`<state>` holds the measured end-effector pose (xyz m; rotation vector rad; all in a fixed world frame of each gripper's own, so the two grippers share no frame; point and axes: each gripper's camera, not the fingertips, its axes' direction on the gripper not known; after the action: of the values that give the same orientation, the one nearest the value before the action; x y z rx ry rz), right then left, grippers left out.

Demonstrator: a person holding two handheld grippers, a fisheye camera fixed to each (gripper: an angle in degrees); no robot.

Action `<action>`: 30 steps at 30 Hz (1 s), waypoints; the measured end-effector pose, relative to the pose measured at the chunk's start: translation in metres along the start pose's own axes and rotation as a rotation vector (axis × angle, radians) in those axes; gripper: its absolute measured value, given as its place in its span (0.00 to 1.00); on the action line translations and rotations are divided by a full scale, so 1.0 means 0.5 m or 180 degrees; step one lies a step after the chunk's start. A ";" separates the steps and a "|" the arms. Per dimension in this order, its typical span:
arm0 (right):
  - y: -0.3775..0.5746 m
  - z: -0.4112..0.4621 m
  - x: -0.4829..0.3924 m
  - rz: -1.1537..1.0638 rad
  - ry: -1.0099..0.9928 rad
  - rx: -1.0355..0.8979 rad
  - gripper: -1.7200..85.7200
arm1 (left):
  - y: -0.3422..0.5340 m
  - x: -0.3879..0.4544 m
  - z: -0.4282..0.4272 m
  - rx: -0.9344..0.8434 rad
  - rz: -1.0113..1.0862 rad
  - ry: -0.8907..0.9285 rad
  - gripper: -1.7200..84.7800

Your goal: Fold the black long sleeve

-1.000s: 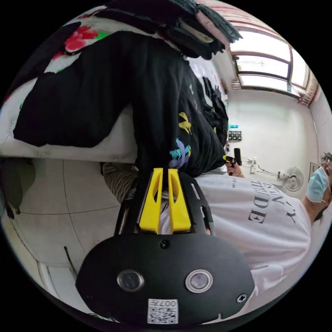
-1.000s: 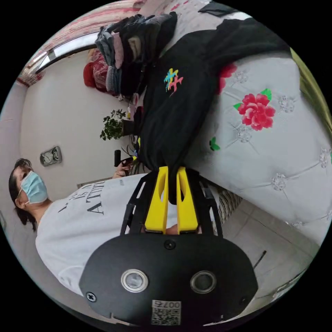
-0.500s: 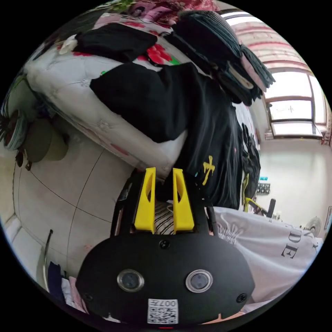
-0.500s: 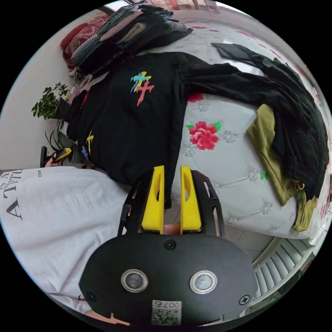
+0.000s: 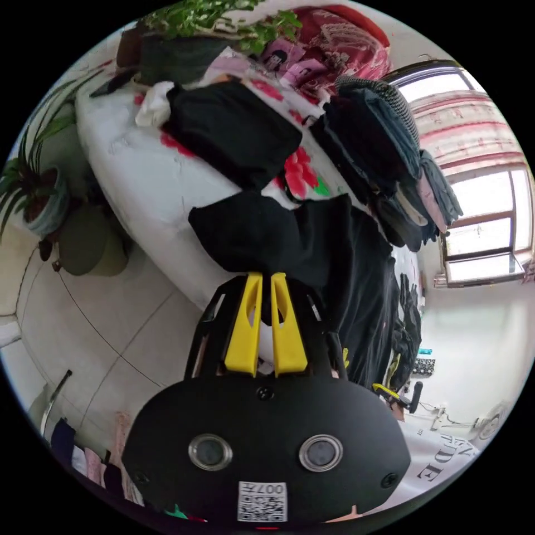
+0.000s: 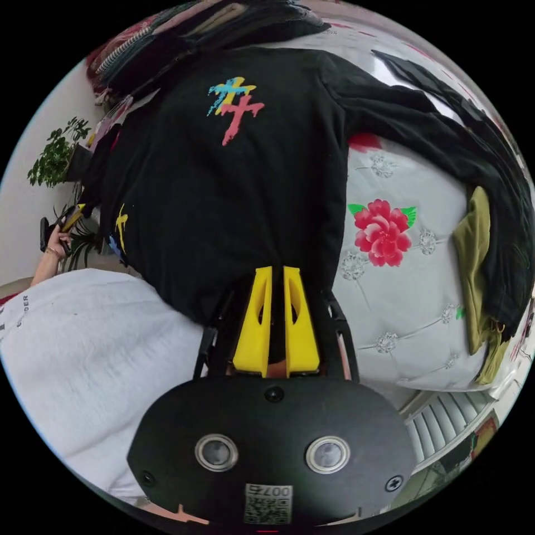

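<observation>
The black shirt [image 6: 234, 200] is matt cloth (soft-looking), the bed cover [image 6: 407, 290] tufted satiny fabric, the floor [image 5: 100, 345] glossy tile.

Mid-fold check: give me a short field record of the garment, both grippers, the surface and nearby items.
garment: black long sleeve shirt with coloured cross prints, spread on the bed
left gripper: shut on the shirt's edge
right gripper: shut on the shirt's edge
surface: white quilted bed cover with red flowers
nearby: stack of folded dark clothes; olive green garment; potted green plant
</observation>
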<state>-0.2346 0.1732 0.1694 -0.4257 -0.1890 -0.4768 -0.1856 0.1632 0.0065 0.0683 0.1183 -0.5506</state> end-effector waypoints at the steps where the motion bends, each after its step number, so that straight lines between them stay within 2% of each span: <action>1: 0.001 -0.004 0.002 0.0042 0.0017 0.0011 0.04 | -0.013 -0.010 -0.053 0.0258 -0.0011 -0.0137 0.03; 3: 0.003 -0.027 0.003 0.0134 0.0025 0.0153 0.04 | -0.033 -0.029 -0.114 0.0481 -0.0045 -0.0236 0.03; 8: -0.045 -0.094 -0.033 0.0109 -0.0167 0.0651 0.06 | -0.066 -0.029 -0.151 0.0555 0.0007 -0.0538 0.07; 11: -0.114 -0.131 -0.080 -0.0118 -0.0276 0.0843 0.07 | -0.056 0.026 -0.160 0.0726 0.0164 -0.0616 0.09; 14: -0.210 -0.169 -0.139 -0.0474 -0.0274 0.0981 0.08 | -0.047 0.125 -0.146 0.0895 0.0642 -0.0541 0.10; 19: -0.410 -0.216 -0.241 -0.1069 -0.0102 0.1055 0.11 | -0.113 0.310 0.019 0.0335 0.1523 -0.0164 0.12; 23: -0.590 -0.211 -0.333 -0.1536 0.0106 0.0874 0.13 | -0.181 0.418 0.165 -0.0113 0.1806 0.0032 0.14; 26: -0.697 -0.172 -0.387 -0.1833 0.0129 0.0647 0.14 | -0.231 0.500 0.277 -0.0374 0.2020 0.0021 0.15; 30: -0.781 -0.076 -0.442 -0.2148 0.0229 0.0148 0.13 | -0.270 0.578 0.418 -0.0796 0.2300 -0.0284 0.17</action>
<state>-0.6125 -0.0679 0.2121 -0.2905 -0.2736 -1.1464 0.0076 -0.1215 0.1717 -0.1547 0.0673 0.1849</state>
